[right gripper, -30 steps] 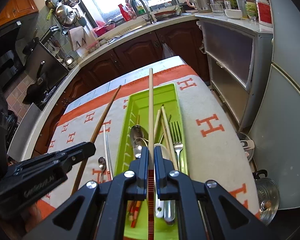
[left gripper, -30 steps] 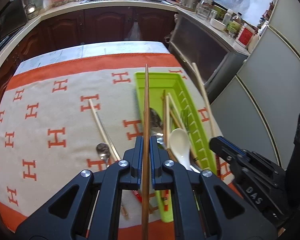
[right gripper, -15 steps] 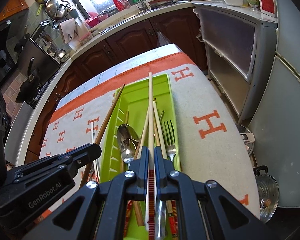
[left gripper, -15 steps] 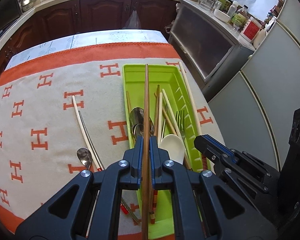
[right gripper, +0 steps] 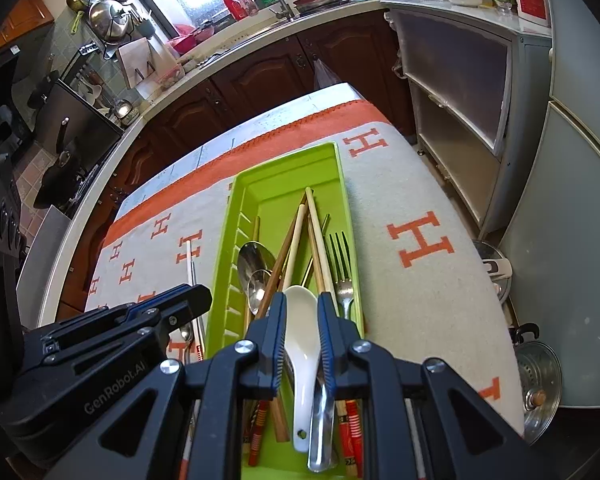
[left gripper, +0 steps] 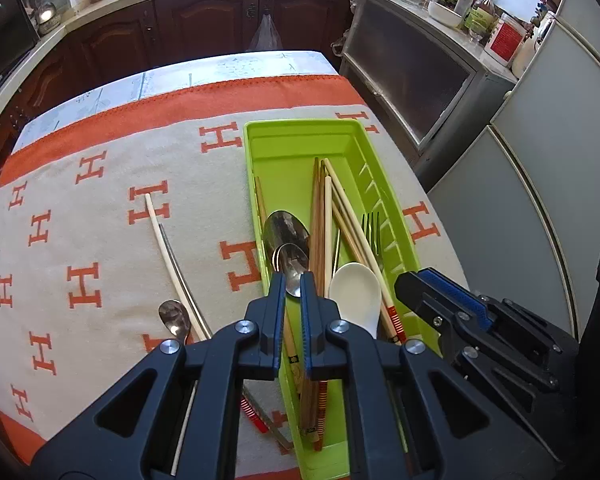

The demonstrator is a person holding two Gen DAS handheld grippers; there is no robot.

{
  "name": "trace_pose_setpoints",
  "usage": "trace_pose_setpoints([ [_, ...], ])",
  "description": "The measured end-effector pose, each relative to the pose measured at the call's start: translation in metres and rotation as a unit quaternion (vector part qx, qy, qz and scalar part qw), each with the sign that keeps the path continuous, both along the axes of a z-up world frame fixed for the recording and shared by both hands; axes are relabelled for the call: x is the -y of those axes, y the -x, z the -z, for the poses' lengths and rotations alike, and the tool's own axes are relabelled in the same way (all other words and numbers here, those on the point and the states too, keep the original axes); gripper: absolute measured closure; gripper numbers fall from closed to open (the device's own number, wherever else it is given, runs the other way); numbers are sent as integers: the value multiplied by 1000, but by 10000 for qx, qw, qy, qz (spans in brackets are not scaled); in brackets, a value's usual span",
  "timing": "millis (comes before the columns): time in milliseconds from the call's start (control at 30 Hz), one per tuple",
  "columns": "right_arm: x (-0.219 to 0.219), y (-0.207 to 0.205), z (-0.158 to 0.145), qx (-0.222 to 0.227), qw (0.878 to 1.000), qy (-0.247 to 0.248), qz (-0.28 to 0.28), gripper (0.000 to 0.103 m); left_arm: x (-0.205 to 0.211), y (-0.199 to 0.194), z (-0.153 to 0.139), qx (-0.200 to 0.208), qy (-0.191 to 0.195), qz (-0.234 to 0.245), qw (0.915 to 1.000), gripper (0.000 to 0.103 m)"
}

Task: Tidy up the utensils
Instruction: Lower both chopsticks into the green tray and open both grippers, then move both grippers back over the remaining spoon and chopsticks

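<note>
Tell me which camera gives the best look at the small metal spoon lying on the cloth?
The left wrist view: the small metal spoon lies in the open on the cloth, bowl clearly visible. In the right wrist view only a sliver of it shows behind the left hand-held gripper.

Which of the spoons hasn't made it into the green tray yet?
The small metal spoon lying on the cloth, left of the green tray. The two bigger metal spoons and the white spoon are inside.

far end of green tray [left gripper: 300, 148] bare | near end crowded: chopsticks [left gripper: 320, 216], spoons [left gripper: 286, 236], fork [right gripper: 342, 264] | cloth [left gripper: 80, 208] left of tray open except pale chopstick [left gripper: 162, 240] | right cloth [right gripper: 420, 280] bare
</note>
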State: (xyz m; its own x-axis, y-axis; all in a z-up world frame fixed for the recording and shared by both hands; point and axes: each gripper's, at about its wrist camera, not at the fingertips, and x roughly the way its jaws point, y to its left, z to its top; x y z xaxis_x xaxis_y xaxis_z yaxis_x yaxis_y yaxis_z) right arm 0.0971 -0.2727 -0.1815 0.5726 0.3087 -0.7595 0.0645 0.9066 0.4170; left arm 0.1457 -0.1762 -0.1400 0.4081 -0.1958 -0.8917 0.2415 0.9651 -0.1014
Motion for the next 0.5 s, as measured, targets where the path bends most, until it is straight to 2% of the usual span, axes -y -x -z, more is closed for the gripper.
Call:
trace_pose_setpoints([
  [67,0,4,-1,14,10000,-15,-2,87,-1,2,-2,20,-49,21,10000,91],
  [133,-1,7,-2,25,10000,-39,1,87,-3,5,-5,59,-64,30,10000,79],
  [200,-1,10,-2,19,10000,-59,9,87,-8,9,-10,156,-76,6,9998,63],
  [267,-2,14,-1,4,10000,-91,19,87,-11,13,-14,236,-98,-11,9997,58],
  [500,-5,27,4,-84,9999,-137,8,87,-26,30,-18,329,-286,-41,9990,56],
])
